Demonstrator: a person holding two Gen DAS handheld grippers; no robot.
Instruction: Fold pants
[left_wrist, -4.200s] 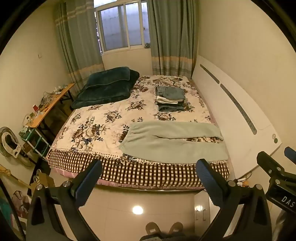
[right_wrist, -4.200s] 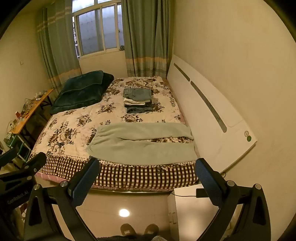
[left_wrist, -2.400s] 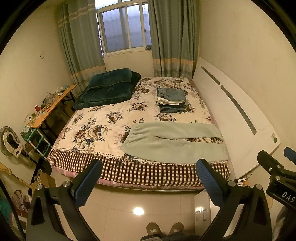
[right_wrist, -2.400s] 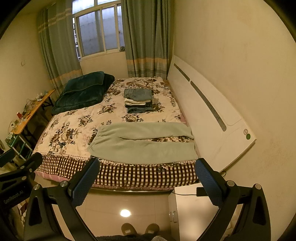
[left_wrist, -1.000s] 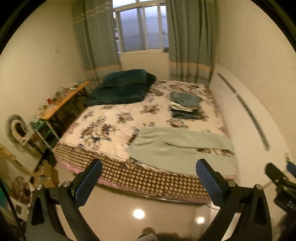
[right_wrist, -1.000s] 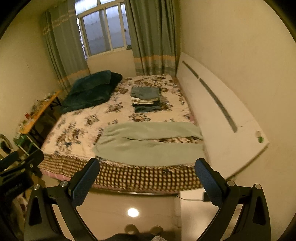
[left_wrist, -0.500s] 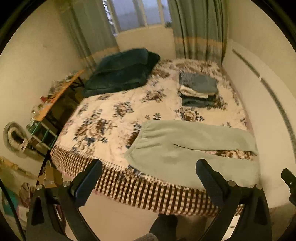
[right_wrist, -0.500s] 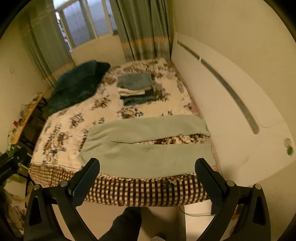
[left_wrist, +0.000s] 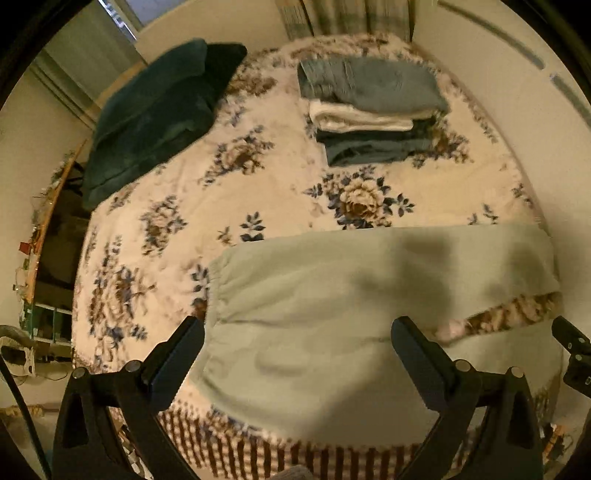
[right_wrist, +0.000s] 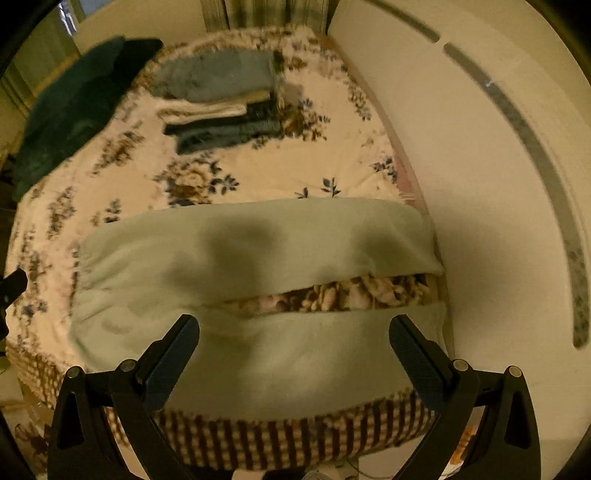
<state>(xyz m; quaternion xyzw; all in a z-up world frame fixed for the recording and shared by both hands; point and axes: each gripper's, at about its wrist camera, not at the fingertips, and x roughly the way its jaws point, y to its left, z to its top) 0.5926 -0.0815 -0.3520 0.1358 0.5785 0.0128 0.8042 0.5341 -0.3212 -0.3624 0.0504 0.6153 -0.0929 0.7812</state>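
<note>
Left wrist view: the left gripper (left_wrist: 297, 345) hangs over the near edge of the bed (left_wrist: 258, 184), its two fingers spread wide with nothing between them. The pale green pants (left_wrist: 332, 295) lie flat on the floral bedspread at the near edge, waistband to the left and both legs running to the right; the legs part towards the right, showing a strip of bedspread between them. The gripper sits above the waist and seat area; contact with the cloth cannot be told. Farther back lies a stack of folded clothes (left_wrist: 369, 110), and at the far left a dark green blanket (left_wrist: 155, 110). Part of the right gripper's body shows at the right edge.

Right wrist view: the right gripper (right_wrist: 293, 343) is likewise wide apart and empty, above the near leg of the pants (right_wrist: 277, 354), close to the checked bed border (right_wrist: 295, 439). The gap between the legs lies just beyond the fingertips. A white headboard (right_wrist: 480, 184) runs along the right side. The folded stack (right_wrist: 218, 107) and the blanket (right_wrist: 70, 110) appear blurred beyond
</note>
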